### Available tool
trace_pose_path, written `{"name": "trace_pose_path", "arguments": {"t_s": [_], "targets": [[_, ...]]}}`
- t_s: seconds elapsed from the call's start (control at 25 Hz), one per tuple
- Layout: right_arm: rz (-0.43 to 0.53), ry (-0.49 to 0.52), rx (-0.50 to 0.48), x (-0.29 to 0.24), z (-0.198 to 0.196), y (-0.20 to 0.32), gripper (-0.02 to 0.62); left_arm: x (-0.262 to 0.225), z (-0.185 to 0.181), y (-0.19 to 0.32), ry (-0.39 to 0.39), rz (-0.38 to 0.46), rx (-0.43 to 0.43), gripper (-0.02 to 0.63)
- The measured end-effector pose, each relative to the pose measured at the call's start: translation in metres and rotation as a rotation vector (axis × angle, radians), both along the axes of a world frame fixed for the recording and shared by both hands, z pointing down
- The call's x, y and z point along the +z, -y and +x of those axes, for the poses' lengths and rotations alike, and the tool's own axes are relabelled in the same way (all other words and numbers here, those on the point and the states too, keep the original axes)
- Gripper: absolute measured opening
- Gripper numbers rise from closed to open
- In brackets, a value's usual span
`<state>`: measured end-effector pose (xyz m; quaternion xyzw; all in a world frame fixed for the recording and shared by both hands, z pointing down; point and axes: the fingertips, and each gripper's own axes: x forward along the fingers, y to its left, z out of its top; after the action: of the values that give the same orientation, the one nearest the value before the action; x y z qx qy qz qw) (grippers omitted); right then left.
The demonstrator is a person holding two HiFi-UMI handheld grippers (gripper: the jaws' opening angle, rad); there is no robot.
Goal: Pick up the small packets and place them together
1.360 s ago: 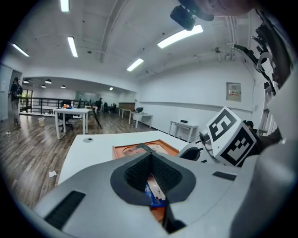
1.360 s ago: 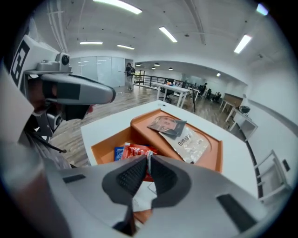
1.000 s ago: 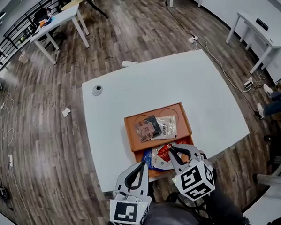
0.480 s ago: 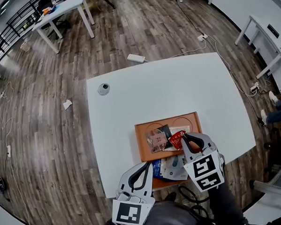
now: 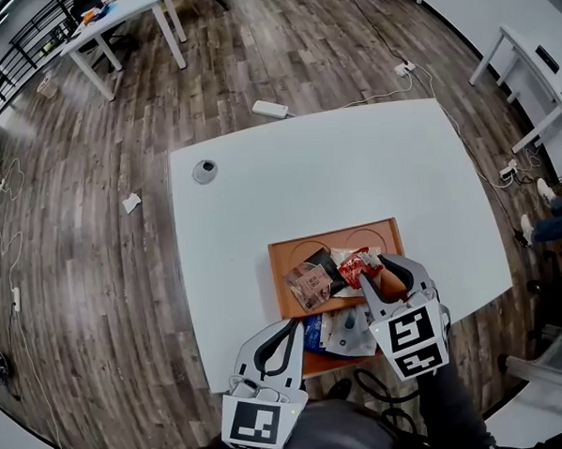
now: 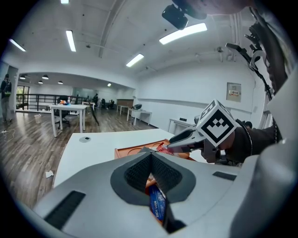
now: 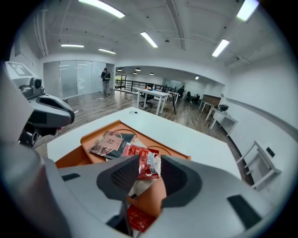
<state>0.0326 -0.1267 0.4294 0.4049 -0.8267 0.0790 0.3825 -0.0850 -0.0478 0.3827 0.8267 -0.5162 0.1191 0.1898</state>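
Packet (image 7: 148, 168) — red, likely light, slippery film; pinch a sealed edge. Right hand-held gripper (image 7: 146, 160) opening round it, left hand-held gripper (image 6: 151, 158) jaws together, empty.

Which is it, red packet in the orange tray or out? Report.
In: the red packet sits on other packets inside the orange tray, between the right gripper's opening jaws, not pinched.

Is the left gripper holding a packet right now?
No, the left gripper has its jaws together with nothing pinched; the blue packet only shows beyond them.
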Motion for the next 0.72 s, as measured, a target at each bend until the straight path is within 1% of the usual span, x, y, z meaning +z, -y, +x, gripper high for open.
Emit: {"name": "trace_pose_path", "arguments": {"t_s": [0.2, 0.36, 0.52, 0.72], "targets": [[0.084, 0.006, 0.054, -0.024, 0.022, -0.008, 0.130, -0.008, 0.008, -0.011, 0.009, 0.026, 0.007, 0.003], [0.091, 0.002, 0.080, -0.024, 0.042, -0.030, 0.130, -0.009, 0.022, -0.028, -0.001, 0.035, 0.020, 0.003], [0.049, -0.017, 0.051, -0.013, 0.050, -0.061, 0.130, -0.010, 0.038, -0.044, -0.009, 0.043, 0.049, 0.003], [-0.068, -0.057, -0.025, 0.017, 0.049, -0.098, 0.130, -0.011, 0.054, -0.057, -0.018, 0.051, 0.078, 0.003]]}}
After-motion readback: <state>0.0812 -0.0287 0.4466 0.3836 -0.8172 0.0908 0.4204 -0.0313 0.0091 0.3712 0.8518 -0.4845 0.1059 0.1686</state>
